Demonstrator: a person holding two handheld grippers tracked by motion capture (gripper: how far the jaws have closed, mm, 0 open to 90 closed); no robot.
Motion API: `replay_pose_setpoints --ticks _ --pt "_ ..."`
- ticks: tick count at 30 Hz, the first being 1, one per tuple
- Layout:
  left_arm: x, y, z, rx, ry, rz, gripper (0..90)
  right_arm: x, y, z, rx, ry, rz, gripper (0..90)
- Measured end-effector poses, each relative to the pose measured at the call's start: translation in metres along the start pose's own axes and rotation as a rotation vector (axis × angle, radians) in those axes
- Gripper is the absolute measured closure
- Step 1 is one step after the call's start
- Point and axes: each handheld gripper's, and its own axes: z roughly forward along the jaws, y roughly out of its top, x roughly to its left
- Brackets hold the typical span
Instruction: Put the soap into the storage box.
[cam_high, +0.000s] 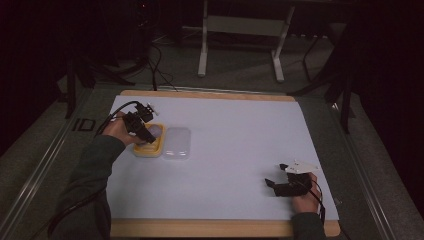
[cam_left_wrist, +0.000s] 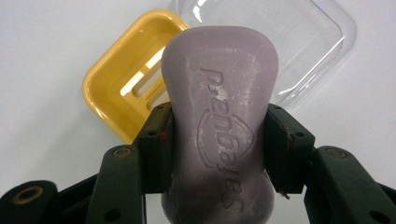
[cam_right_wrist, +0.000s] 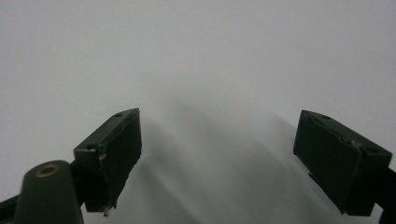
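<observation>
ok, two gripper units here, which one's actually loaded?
The left gripper: its jaws are shut on the purple soap bar, held above the yellow soap dish. The right gripper is open with nothing between its jaws.

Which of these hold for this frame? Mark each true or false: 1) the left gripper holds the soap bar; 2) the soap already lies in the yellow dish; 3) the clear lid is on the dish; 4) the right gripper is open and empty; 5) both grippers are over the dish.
1) The left gripper grips the purple soap bar: true.
2) False: the soap is in the jaws above the yellow dish, which is empty.
3) False: the clear lid lies beside the dish on the table.
4) The right gripper is open and empty: true.
5) False: the right gripper sits near the table's near right corner, far from the dish.
</observation>
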Motion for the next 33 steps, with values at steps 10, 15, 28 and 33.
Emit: replay_pose_setpoints --ticks 10,15,28,33 --pt "0.0028 0.0012 0.0032 0.012 0.008 -0.031 49.7 -0.0006 -0.0002 -0.0004 -0.005 0.003 0.002 14.9" --pt "0.0042 0.0023 0.0033 0.002 0.015 -0.057 49.7 -0.0004 -0.0002 -0.0002 -0.003 0.004 0.001 14.9" --pt "0.0065 0.0024 0.0068 -0.017 0.022 -0.113 49.7 -0.0005 -0.0001 -0.0003 -0.002 0.004 0.002 14.9" --pt "0.0073 0.0016 0.0071 -0.031 0.018 -0.149 49.8 -0.0002 -0.0001 -0.0001 -0.002 0.003 0.001 14.9"
